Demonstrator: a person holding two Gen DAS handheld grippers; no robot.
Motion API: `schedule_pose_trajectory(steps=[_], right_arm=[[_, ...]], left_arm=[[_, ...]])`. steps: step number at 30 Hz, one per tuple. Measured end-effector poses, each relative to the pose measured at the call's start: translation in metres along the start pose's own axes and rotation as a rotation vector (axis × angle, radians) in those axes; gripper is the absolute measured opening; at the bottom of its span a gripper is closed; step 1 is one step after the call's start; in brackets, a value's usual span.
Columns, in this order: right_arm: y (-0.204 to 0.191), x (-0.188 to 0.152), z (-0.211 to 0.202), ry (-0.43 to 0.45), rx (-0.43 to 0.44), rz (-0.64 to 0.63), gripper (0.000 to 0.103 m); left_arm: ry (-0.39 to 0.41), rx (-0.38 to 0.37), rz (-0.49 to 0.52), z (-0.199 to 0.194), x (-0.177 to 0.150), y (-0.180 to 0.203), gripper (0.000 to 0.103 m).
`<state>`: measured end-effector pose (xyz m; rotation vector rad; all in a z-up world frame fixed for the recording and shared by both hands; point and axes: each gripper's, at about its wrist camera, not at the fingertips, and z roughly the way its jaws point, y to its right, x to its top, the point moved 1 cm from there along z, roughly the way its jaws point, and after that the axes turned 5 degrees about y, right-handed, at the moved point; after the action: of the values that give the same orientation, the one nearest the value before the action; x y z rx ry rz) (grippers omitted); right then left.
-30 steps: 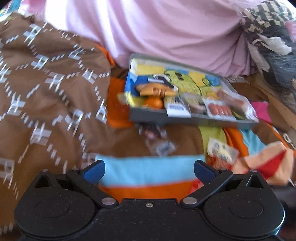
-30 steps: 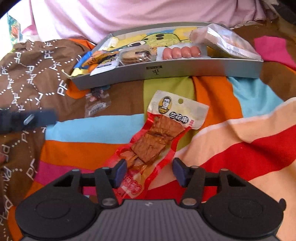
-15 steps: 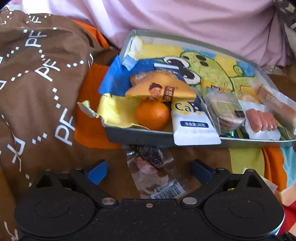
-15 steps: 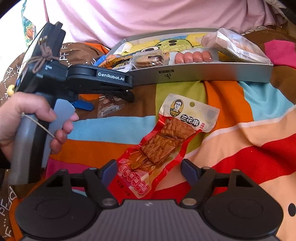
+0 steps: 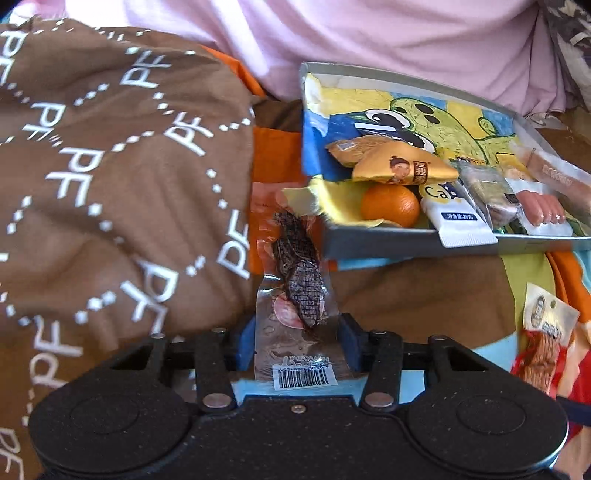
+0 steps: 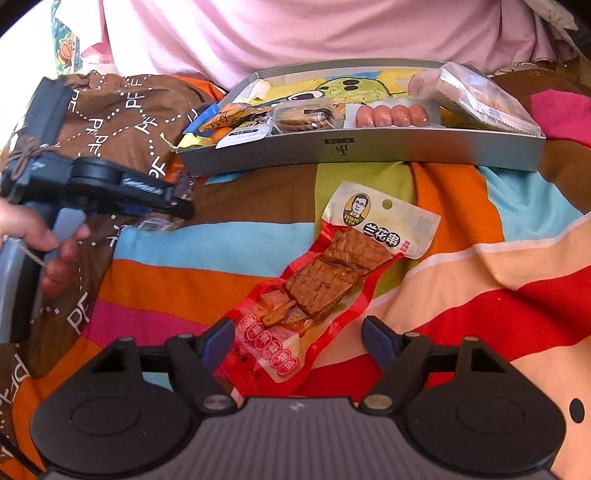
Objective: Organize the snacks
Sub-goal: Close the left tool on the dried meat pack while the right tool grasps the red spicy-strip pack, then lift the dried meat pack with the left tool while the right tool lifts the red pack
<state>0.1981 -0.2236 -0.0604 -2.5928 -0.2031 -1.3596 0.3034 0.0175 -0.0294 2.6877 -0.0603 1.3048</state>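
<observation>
In the left wrist view my left gripper (image 5: 297, 343) is shut on a clear snack packet (image 5: 300, 284) with a dark piece inside and a barcode at its near end. It sits just before the front left corner of the grey tray (image 5: 388, 242). The tray holds an orange (image 5: 389, 205), a yellow packet (image 5: 399, 168), a white packet (image 5: 458, 218) and sausages (image 5: 543, 210). In the right wrist view my right gripper (image 6: 299, 339) stands open, its fingers either side of the lower end of a red tofu packet (image 6: 332, 280) lying on the striped blanket. The left gripper (image 6: 177, 208) shows at the left of that view.
A brown patterned cloth (image 5: 110, 184) bulges left of the tray. Pink bedding (image 6: 295, 33) rises behind the tray (image 6: 369, 155). A hand (image 6: 48, 240) holds the left gripper's handle. A clear wrapped bar (image 6: 480, 96) lies at the tray's right end. The striped blanket (image 6: 480, 295) spreads to the right.
My left gripper swung in towards the tray's left corner and its fingers have shut on the clear packet. The right gripper's fingers widened around the red packet and stayed there.
</observation>
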Motion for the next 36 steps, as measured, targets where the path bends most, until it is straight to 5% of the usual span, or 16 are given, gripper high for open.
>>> schedule_pose_trajectory(steps=[12,14,17,27,30,36], right_arm=[[0.008,0.028,0.037,0.019,-0.009,0.09,0.087],[0.007,0.03,0.04,0.027,-0.038,0.064,0.07],[0.009,0.026,0.035,0.024,-0.029,0.053,0.058],[0.021,0.012,0.008,-0.042,0.041,0.101,0.027],[0.021,0.008,0.004,-0.04,0.058,0.103,0.027],[0.031,0.009,0.007,-0.032,0.144,0.225,0.057]], left_arm=[[-0.003,-0.011,0.026,0.005,0.002,0.003,0.051],[-0.001,-0.014,0.02,0.002,0.0,0.001,0.048],[0.006,-0.02,0.003,-0.007,-0.007,-0.002,0.047],[0.016,-0.055,-0.034,-0.059,-0.048,0.003,0.047],[-0.037,-0.067,-0.048,-0.07,-0.067,0.003,0.047],[-0.083,-0.088,-0.006,-0.087,-0.09,0.005,0.048]])
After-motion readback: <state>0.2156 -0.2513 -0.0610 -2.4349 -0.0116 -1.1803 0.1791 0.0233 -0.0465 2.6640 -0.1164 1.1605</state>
